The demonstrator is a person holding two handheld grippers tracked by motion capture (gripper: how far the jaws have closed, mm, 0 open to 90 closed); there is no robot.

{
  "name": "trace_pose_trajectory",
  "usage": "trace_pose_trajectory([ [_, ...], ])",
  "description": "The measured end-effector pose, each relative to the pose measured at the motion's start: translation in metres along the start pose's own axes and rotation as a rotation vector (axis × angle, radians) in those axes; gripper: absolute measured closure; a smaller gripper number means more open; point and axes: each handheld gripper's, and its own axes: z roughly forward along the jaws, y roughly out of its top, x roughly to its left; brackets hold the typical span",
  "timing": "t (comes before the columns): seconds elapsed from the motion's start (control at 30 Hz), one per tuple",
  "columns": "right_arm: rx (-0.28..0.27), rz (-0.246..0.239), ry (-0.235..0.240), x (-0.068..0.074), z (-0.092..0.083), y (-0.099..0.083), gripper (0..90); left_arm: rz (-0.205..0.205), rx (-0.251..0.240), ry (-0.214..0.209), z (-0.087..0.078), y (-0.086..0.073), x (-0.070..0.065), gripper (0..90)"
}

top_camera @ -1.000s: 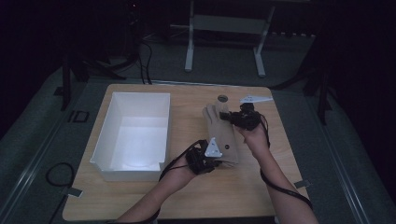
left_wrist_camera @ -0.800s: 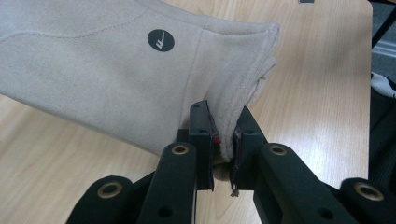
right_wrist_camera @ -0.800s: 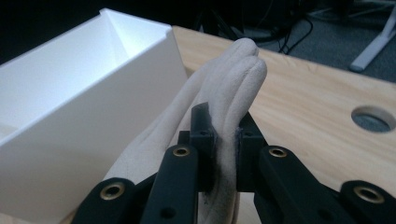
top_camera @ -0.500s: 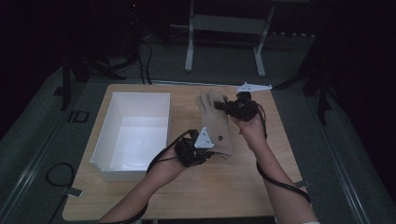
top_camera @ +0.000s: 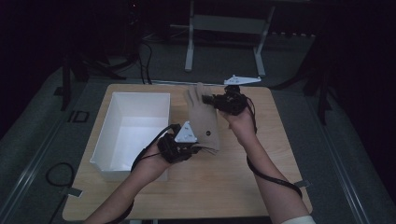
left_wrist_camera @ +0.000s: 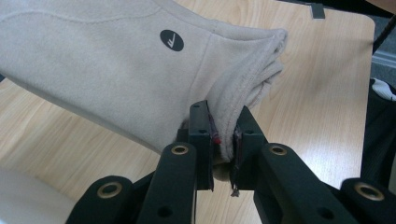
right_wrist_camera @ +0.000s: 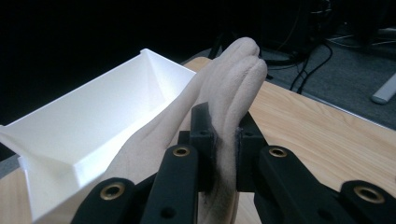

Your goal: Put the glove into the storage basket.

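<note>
A beige fleece glove (top_camera: 203,116) with a small black round logo (left_wrist_camera: 171,40) hangs stretched in the air above the wooden table (top_camera: 261,182). My left gripper (top_camera: 198,145) is shut on the glove's cuff (left_wrist_camera: 226,135), the fabric pinched between its black jaws. My right gripper (top_camera: 210,100) is shut on the glove's finger end (right_wrist_camera: 226,140), whose fingertips (right_wrist_camera: 245,56) stick up past the jaws. The glove spans between the two grippers, just right of the white box (top_camera: 133,130).
The open white box (right_wrist_camera: 93,126) stands on the left half of the table and is empty inside. Bare wood (left_wrist_camera: 322,93) lies under and to the right of the glove. Dark floor, cables and a metal stand (top_camera: 224,28) lie beyond the far edge.
Both grippers have lifted the glove off the table and carried it leftward toward the white box. Each grip stays the same.
</note>
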Motion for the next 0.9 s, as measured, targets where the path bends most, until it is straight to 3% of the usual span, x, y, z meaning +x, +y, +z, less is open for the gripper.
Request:
trace_pose_trajectory([
  [0.37,-0.015,-0.026,0.029,0.022,0.019,0.022,82.1,-0.008,-0.001,0.050,-0.032,-0.012,0.015,82.0],
  [0.9,-0.003,-0.048,0.066,0.052,0.059,0.045,82.0,-0.090,-0.038,0.131,-0.070,-0.048,0.036,81.9],
])
